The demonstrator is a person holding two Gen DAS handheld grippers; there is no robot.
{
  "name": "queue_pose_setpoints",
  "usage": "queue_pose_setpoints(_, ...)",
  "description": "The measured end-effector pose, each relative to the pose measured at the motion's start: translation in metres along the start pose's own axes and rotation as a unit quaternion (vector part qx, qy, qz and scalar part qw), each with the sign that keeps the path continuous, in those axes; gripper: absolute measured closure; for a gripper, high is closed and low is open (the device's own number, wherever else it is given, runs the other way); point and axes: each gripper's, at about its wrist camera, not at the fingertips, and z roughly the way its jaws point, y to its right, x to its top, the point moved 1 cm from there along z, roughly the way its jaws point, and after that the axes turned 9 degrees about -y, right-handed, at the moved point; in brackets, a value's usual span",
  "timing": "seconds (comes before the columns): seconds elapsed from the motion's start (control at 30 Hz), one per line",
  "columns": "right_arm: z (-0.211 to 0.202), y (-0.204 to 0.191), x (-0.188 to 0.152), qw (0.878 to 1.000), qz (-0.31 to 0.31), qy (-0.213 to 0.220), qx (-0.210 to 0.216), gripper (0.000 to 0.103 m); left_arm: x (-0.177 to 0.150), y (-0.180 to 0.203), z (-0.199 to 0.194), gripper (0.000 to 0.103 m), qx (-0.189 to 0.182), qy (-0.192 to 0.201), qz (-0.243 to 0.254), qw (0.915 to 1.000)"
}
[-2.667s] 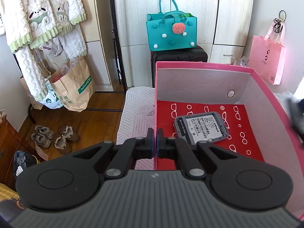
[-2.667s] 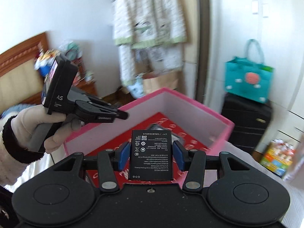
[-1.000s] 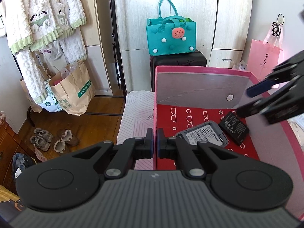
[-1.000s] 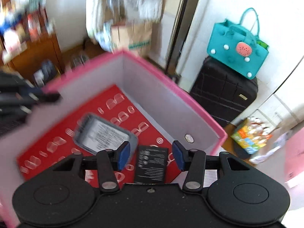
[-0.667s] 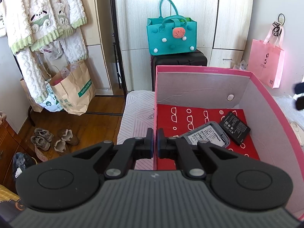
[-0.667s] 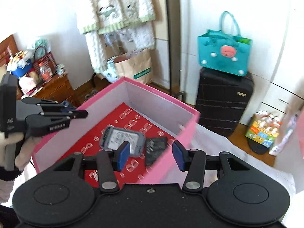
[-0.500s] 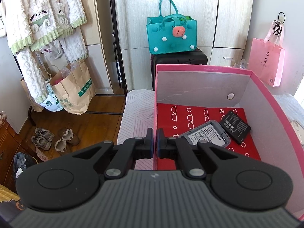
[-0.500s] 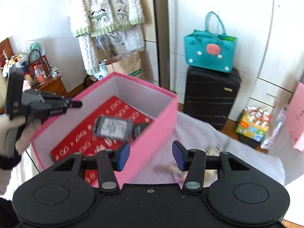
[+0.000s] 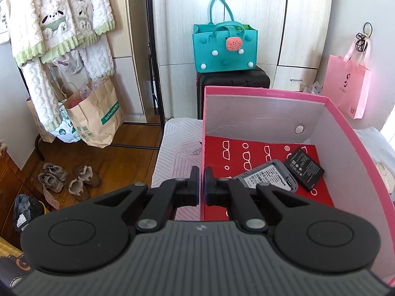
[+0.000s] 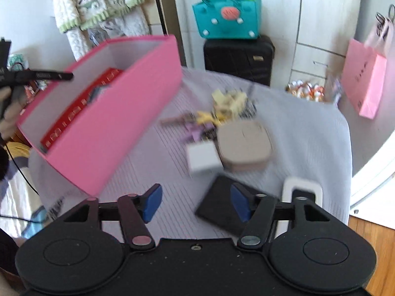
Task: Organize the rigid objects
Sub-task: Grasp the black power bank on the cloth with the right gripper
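A pink box [image 9: 266, 91] with a red patterned floor holds a grey device [image 9: 269, 176] and a black battery [image 9: 304, 168]. My left gripper [image 9: 201, 181] is shut on the box's left wall, one finger on each side. The box also shows at the left of the right wrist view [image 10: 118, 123]. My right gripper [image 10: 196, 203] is open and empty above the pale cloth. A black flat object [image 10: 219, 207] lies just under its right finger. A white block [image 10: 202, 157], a beige case [image 10: 244, 145] and a white device [image 10: 302, 187] lie nearby.
A heap of small yellow and purple bits [image 10: 222, 113] lies on the cloth behind the case. A black suitcase [image 10: 238, 59] with a teal bag [image 10: 227, 17] stands beyond the table. A pink paper bag [image 10: 365, 79] hangs at the right.
My right gripper let the black battery go in the box, then swung right out of the box to above the loose things on the cloth. The left gripper has not moved.
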Motion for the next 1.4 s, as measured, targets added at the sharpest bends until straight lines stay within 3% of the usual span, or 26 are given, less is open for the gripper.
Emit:
queue_pose_setpoints(0.17, 0.012, 0.007, -0.014, 0.999, -0.025, -0.016, -0.031, 0.031, 0.001, 0.002, 0.000, 0.101, 0.003, -0.001, 0.002, 1.0000)
queue_pose_setpoints(0.3, 0.017, 0.007, -0.021, 0.994, -0.079, -0.020, -0.070, 0.028, 0.002, 0.003, 0.002, 0.101, 0.005, -0.018, 0.009, 0.9998)
queue_pose_setpoints(0.43, 0.024, 0.005, -0.018, 0.984, -0.147, -0.035, -0.092, 0.023, 0.005, 0.006, 0.003, 0.101, 0.005, -0.066, 0.032, 0.9973)
queue_pose_setpoints(0.53, 0.033, 0.000, -0.016, 0.970, -0.204, -0.038, -0.131, 0.019, 0.005, 0.008, -0.006, 0.099, 0.004, -0.086, 0.052, 0.9949)
queue_pose_setpoints(0.67, 0.040, 0.003, -0.007, 0.968, -0.224, -0.044, -0.106, 0.019, -0.001, 0.010, -0.016, 0.098, 0.004, -0.104, 0.065, 0.9925)
queue_pose_setpoints(0.8, 0.043, 0.004, 0.007, 0.982, -0.167, -0.046, -0.076, 0.029, -0.003, 0.009, -0.020, 0.096, -0.003, -0.125, 0.062, 0.9902)
queue_pose_setpoints(0.87, 0.038, -0.003, 0.010, 0.985, -0.154, -0.030, -0.070, 0.044, -0.005, 0.011, -0.021, 0.096, 0.003, -0.131, 0.071, 0.9889)
queue_pose_setpoints(0.93, 0.036, -0.007, 0.013, 0.990, -0.127, -0.023, -0.052, 0.066, -0.006, 0.014, -0.021, 0.096, 0.009, -0.133, 0.082, 0.9877)
queue_pose_setpoints(1.03, 0.035, -0.012, 0.013, 0.992, -0.120, -0.016, -0.024, 0.070, -0.008, 0.010, -0.024, 0.097, 0.002, -0.120, 0.066, 0.9906)
queue_pose_setpoints(1.1, 0.035, -0.011, 0.012, 0.992, -0.121, -0.010, -0.031, 0.065, -0.012, 0.008, -0.025, 0.097, 0.000, -0.110, 0.062, 0.9920)
queue_pose_setpoints(1.17, 0.035, -0.007, 0.011, 0.990, -0.135, -0.010, -0.032, 0.053, -0.014, 0.008, -0.024, 0.099, 0.006, -0.102, 0.067, 0.9924)
queue_pose_setpoints(1.23, 0.035, 0.000, 0.009, 0.989, -0.143, -0.010, -0.029, 0.031, -0.012, 0.007, -0.021, 0.100, 0.003, -0.104, 0.061, 0.9927)
queue_pose_setpoints(1.4, 0.044, 0.018, 0.008, 0.990, -0.140, -0.019, -0.022, 0.027, -0.008, 0.009, -0.011, 0.100, 0.009, -0.104, 0.054, 0.9930)
